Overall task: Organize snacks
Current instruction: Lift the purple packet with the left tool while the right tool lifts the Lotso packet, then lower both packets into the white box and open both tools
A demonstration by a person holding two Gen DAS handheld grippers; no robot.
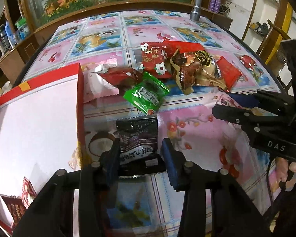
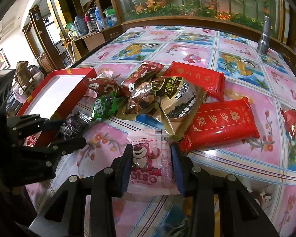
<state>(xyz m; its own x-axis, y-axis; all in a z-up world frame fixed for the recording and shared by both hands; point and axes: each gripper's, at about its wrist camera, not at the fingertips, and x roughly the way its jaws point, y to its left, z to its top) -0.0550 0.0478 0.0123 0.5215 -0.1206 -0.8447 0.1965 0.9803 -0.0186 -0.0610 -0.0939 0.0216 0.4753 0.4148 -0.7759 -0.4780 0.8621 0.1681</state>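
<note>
The black snack packet (image 1: 137, 140) sits crinkled and glossy between the left gripper (image 1: 140, 158) pads, its left edge against one pad while a gap shows at the right pad, so the jaws are not clamped on it, with the red box (image 1: 80, 90) wall close at nine o'clock and bare tablecloth (image 1: 197, 138) open at three o'clock. The right gripper (image 2: 151, 167), angled steeply down, pinches the pink bear packet (image 2: 150, 158) flat between both pads. At twelve o'clock the snack pile (image 2: 163, 96) crowds in, red packet (image 2: 221, 124) just beside at two o'clock.
</note>
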